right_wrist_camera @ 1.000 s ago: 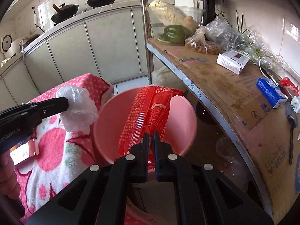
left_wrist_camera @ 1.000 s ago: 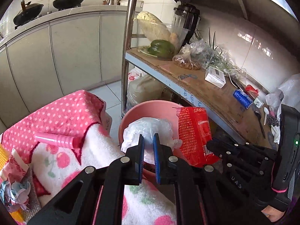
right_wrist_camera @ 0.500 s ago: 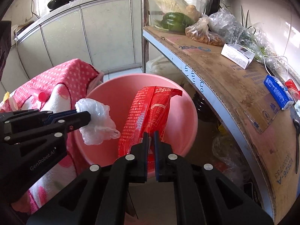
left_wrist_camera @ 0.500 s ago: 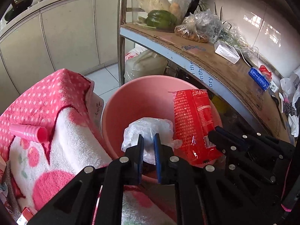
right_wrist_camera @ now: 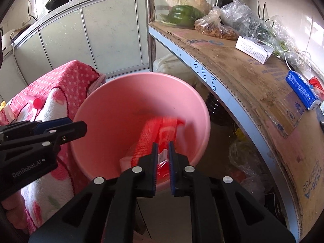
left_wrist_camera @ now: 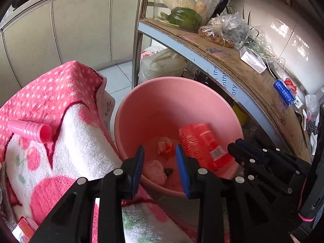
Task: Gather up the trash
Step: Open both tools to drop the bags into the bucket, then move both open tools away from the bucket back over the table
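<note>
A pink basin stands on the floor between a towel-covered surface and a shelf. My left gripper hangs over its near rim, its jaws opening with nothing between them. The white plastic bag lies at the bottom beside a small crumpled scrap. A red wrapper is blurred inside the basin, dropping free. In the right wrist view my right gripper is over the basin with its jaws opening a narrow gap. The red wrapper is just beyond its tips, and the pads do not press it.
A pink-and-white towel covers the surface on the left, with a pink cup lying on it. On the right, the cardboard-lined shelf holds a green pepper, plastic bags, a white box and a blue box. A white sack sits beneath it.
Both grippers sank toward the basin and opened. The white bag left my left gripper and now lies in the basin. The red wrapper slipped out of my right gripper and is falling.
</note>
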Demonstrator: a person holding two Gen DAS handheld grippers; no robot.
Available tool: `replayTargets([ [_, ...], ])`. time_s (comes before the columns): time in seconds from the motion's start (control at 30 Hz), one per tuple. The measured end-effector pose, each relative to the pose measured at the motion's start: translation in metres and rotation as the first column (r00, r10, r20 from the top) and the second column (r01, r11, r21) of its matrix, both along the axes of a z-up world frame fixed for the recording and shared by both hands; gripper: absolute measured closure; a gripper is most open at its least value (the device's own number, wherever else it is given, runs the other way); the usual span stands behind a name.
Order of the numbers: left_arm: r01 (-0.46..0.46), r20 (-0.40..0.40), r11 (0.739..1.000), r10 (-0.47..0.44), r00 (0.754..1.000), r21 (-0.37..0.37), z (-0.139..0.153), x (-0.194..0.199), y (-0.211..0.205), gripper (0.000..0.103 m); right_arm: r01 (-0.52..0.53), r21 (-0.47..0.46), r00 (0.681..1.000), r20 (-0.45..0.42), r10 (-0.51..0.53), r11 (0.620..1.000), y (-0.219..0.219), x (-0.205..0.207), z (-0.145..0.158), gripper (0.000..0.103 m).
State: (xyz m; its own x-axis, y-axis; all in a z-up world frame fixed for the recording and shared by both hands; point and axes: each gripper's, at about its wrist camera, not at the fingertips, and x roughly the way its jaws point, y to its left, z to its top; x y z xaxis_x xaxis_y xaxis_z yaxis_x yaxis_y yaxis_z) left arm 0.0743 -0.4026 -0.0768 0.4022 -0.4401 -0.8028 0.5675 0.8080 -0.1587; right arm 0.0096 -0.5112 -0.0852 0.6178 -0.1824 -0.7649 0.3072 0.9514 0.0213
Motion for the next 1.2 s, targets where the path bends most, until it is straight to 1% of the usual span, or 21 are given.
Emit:
replayTargets([
  [0.03,0.001,0.001,1.000,-0.001,1.000,-0.005,0.002,0.000,0.001,0.071,0.000,-0.001,1.000,0.002,0.000,1.000,0.000,0.000,0.001,0.085],
  [0.1,0.002,0.002,1.000,-0.002,1.000,-0.011,0.005,-0.002,0.002,0.071,0.002,0.000,1.000,0.005,-0.002,1.000,0.000,-0.002,0.002,0.084],
  [0.4,0.009,0.011,1.000,-0.009,1.000,-0.023,0.019,-0.018,0.010,0.071,-0.025,-0.008,0.999,0.022,0.025,1.000,0.012,-0.012,0.017,0.083],
  [0.67,0.024,0.051,0.999,-0.022,0.998,-0.043,0.044,-0.040,0.028,0.071,-0.072,-0.006,0.997,0.038,0.072,0.997,0.036,-0.026,0.033,0.083],
  [0.73,0.029,0.066,0.999,-0.026,0.997,-0.046,0.050,-0.046,0.034,0.069,-0.086,-0.005,0.995,0.043,0.086,0.996,0.044,-0.029,0.036,0.083],
  [0.8,0.027,0.078,0.998,-0.023,0.997,-0.052,0.056,-0.053,0.042,0.065,-0.102,-0.004,0.993,0.051,0.103,0.995,0.052,-0.032,0.041,0.083],
  [0.93,0.021,0.090,0.998,-0.015,0.996,-0.066,0.066,-0.065,0.060,0.063,-0.139,-0.008,0.989,0.059,0.139,0.990,0.069,-0.037,0.047,0.082],
  [1.03,0.014,0.104,0.998,-0.007,0.995,-0.068,0.071,-0.073,0.074,0.060,-0.163,0.001,0.985,0.060,0.163,0.987,0.080,-0.038,0.051,0.082],
  [1.2,-0.009,0.127,0.998,0.017,0.992,-0.065,0.077,-0.085,0.100,0.059,-0.199,0.024,0.979,0.054,0.198,0.980,0.099,-0.041,0.052,0.082],
])
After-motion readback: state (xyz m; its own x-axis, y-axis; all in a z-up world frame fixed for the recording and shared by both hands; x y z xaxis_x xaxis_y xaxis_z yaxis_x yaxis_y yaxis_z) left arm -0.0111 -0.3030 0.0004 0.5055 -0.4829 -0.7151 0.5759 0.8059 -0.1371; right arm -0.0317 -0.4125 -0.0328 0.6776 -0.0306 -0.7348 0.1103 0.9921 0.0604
